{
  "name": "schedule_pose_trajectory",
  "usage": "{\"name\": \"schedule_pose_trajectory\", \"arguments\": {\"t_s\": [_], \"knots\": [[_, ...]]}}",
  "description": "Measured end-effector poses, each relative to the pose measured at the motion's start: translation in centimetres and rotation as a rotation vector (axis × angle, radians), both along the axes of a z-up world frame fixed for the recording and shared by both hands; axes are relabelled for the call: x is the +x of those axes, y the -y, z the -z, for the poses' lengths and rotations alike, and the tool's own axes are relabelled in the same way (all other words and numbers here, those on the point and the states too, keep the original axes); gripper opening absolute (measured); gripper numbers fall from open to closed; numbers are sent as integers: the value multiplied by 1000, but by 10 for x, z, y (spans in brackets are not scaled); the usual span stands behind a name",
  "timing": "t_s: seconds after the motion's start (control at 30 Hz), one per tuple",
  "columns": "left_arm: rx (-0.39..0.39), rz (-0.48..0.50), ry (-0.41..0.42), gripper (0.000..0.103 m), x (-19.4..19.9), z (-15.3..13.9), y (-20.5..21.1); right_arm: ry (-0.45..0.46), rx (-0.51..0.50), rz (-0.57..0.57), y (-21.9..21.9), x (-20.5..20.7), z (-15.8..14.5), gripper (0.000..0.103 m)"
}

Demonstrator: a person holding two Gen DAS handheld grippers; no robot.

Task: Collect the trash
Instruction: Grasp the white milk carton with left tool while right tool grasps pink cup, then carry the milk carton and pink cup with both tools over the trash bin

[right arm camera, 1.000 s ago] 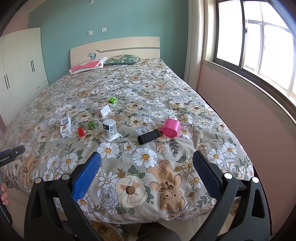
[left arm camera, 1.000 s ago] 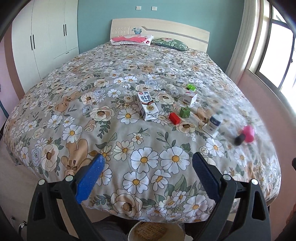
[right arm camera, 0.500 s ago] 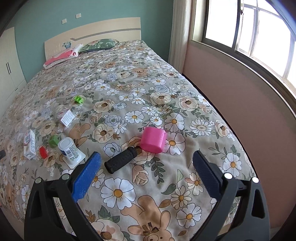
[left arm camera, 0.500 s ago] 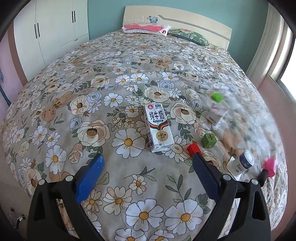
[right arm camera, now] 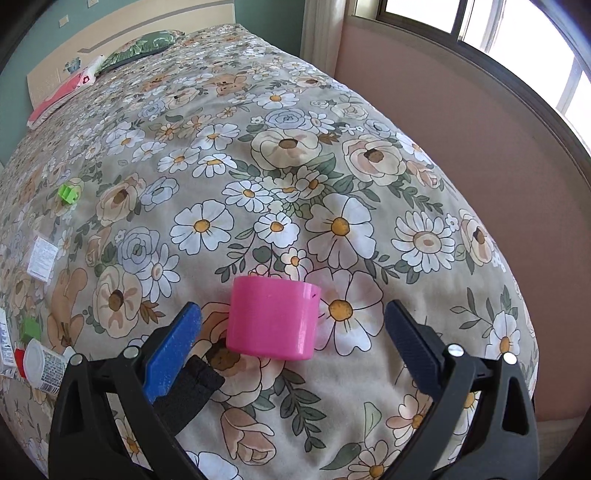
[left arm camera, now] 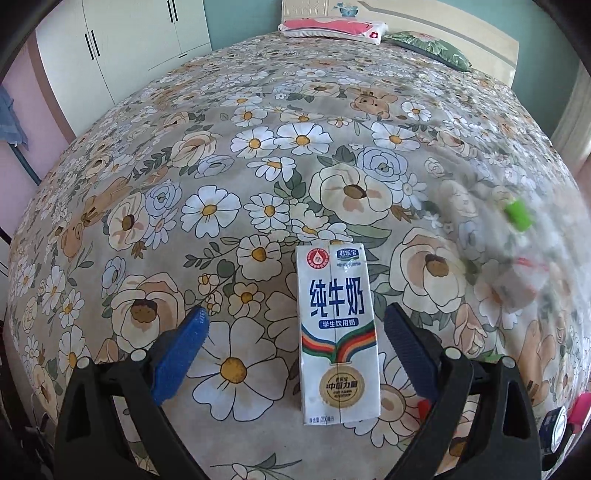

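Note:
A white milk carton point(left arm camera: 338, 328) lies flat on the floral bedspread, between the open fingers of my left gripper point(left arm camera: 295, 336), nearer the right finger. A pink cup point(right arm camera: 272, 320) lies on its side between the open fingers of my right gripper point(right arm camera: 293, 334). A black foam cylinder point(right arm camera: 192, 387) lies against the cup, partly behind the left finger. A white pill bottle point(right arm camera: 42, 363), a red block point(right arm camera: 19, 360), green blocks point(right arm camera: 68, 192) and a small white box point(right arm camera: 43, 257) lie scattered to the left.
The bed point(left arm camera: 258, 110) fills both views, with pillows point(left arm camera: 332, 26) and headboard at the far end. A white wardrobe point(left arm camera: 122, 48) stands left of it. A pink wall and window point(right arm camera: 480, 92) run along the bed's right side.
Both grippers have moved forward and down over the bed. The milk carton now sits between the left fingers, and the pink cup between the right fingers. Both stay open.

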State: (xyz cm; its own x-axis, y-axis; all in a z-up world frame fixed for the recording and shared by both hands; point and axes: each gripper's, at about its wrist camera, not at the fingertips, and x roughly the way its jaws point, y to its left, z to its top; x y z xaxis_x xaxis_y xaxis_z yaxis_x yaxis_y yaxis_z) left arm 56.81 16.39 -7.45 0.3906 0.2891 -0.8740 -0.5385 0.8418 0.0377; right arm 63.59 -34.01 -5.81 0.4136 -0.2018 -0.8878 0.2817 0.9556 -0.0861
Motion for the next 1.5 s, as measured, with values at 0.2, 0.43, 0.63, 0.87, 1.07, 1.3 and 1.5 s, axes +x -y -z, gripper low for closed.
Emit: {"name": "schedule_pose_trajectory", "arguments": {"t_s": [0.2,0.43,0.63,0.87,1.07,1.3,1.5], "knots": [[-25,-24,-60,97,18,32,-4,-96,75,41,11,27,46,97],[-60,-22,-80,74,27,55,-5,-89,97,14,8,35,62,78],[-56,14,-70,49,25,52,5,-94,79,-43,-5,35,59,67],[-88,33,-82,49,11,39,4,-70,79,-68,-8,16,34,67],[-71,86,-46,49,-7,5,11,-21,70,-86,-7,-5,-10,67],[-12,127,35,49,-36,-64,17,68,87,-112,-12,-34,-82,67],[45,141,133,49,-74,-139,17,165,97,-155,-28,-68,-157,67]]}}
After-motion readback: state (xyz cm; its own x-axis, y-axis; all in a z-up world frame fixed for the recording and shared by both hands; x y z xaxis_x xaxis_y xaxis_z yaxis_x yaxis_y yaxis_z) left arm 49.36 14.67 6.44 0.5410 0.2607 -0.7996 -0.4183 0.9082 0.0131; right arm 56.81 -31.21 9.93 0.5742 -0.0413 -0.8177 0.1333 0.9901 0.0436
